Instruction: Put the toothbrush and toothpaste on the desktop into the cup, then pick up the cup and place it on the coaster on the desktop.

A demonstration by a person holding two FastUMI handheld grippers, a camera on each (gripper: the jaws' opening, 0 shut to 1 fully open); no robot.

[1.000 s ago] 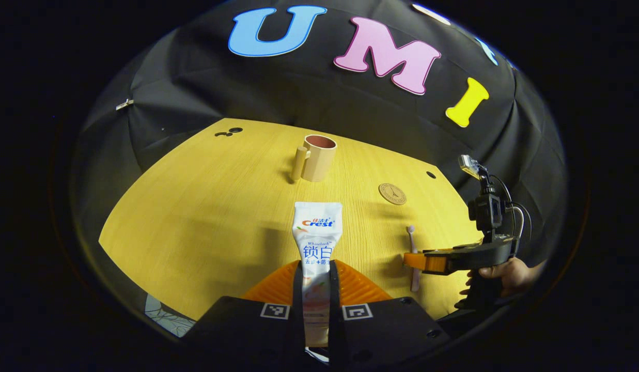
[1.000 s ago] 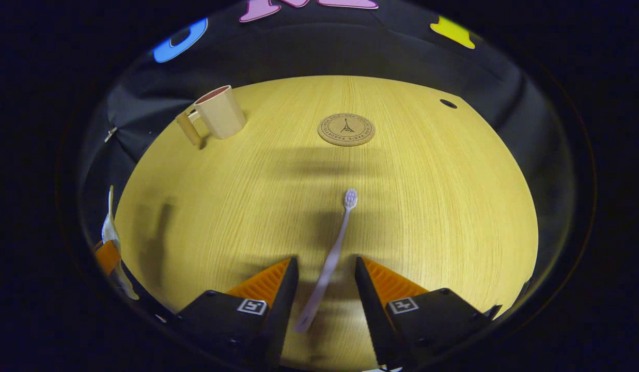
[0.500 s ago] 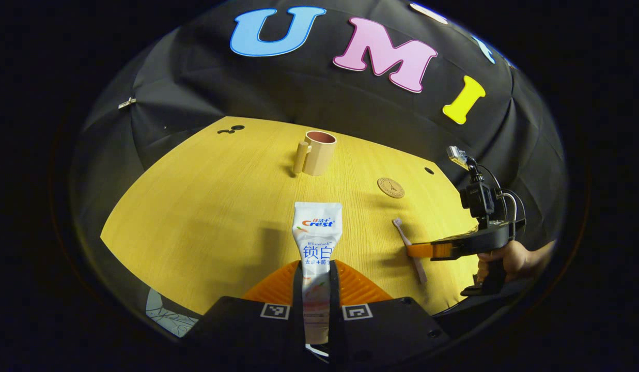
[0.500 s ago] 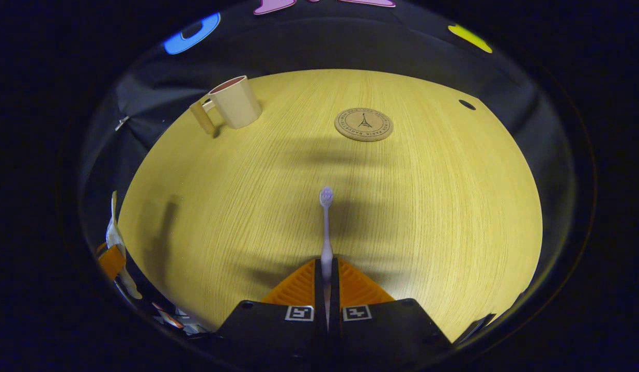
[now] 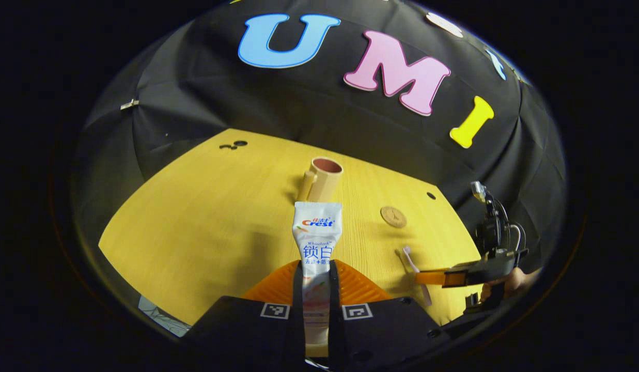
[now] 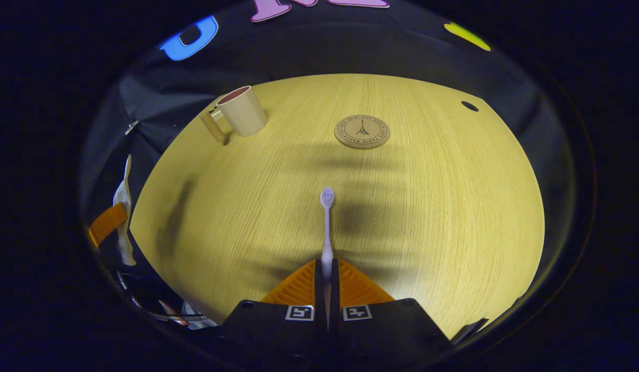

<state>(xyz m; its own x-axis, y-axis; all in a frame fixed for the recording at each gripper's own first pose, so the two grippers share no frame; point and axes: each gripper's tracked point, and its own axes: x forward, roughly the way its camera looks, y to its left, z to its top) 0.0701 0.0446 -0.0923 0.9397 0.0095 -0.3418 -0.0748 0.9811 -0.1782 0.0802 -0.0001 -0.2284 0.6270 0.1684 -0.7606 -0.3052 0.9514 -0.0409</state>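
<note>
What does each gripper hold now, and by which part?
Left gripper: toothpaste, near its lower end. Right gripper: toothbrush, by the handle.

The toothpaste (image 5: pixel 317 243) tube's lower end is hidden between the tongs.

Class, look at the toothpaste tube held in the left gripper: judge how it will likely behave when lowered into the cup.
The toothpaste tube juts forward from the left gripper without drooping, so it is probably fairly stiff and light. Its flat, crimped end looks soft, so a hard squeeze may dent it. The cup is narrow and tall, so a knock on its rim might tip it.
</note>
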